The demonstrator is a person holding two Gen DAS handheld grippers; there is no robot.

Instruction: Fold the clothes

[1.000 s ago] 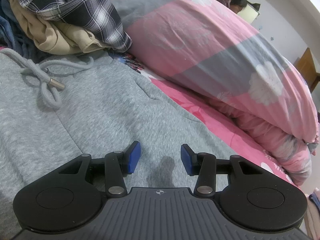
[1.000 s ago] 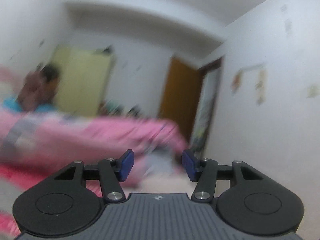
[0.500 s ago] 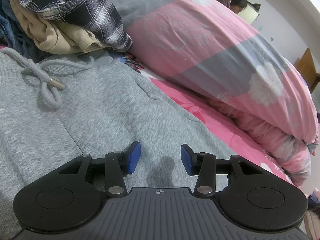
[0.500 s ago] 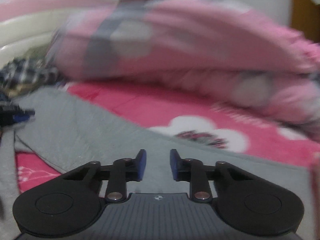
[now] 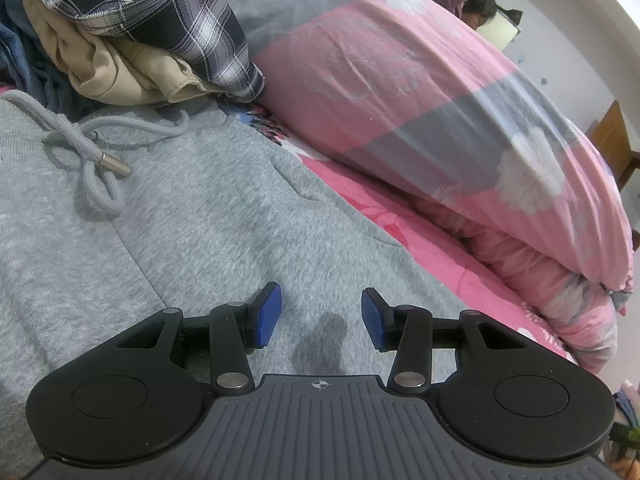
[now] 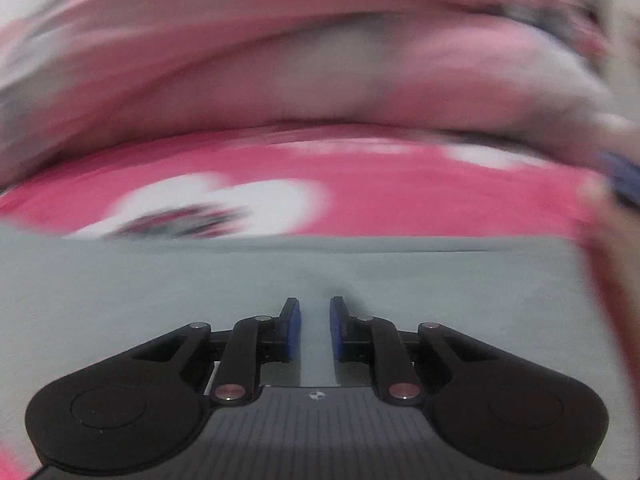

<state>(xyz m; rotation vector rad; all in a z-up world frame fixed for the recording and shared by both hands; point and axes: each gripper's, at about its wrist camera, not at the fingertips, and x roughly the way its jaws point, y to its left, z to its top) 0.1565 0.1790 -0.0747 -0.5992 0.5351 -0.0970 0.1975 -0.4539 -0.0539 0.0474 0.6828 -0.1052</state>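
While the grey sweatpants [image 5: 192, 240] lie flat beside the pink quilt [image 5: 420, 92], the left gripper [image 5: 319, 316] hovers over them, jaws apart and empty; the right gripper [image 6: 315, 330] has been closing, seemingly on nothing, though blurred, so a too-shallow pinch could miss the fabric

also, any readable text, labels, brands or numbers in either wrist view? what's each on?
No readable text in either view.
Left gripper body: only a small crosshair mark, no letters.
Right gripper body: the same crosshair mark, no letters.
Grey sweatpants, plaid shirt, pink quilt: patterns only, no print or tags showing.
Right wrist view is motion-blurred; any small print there could not be read.
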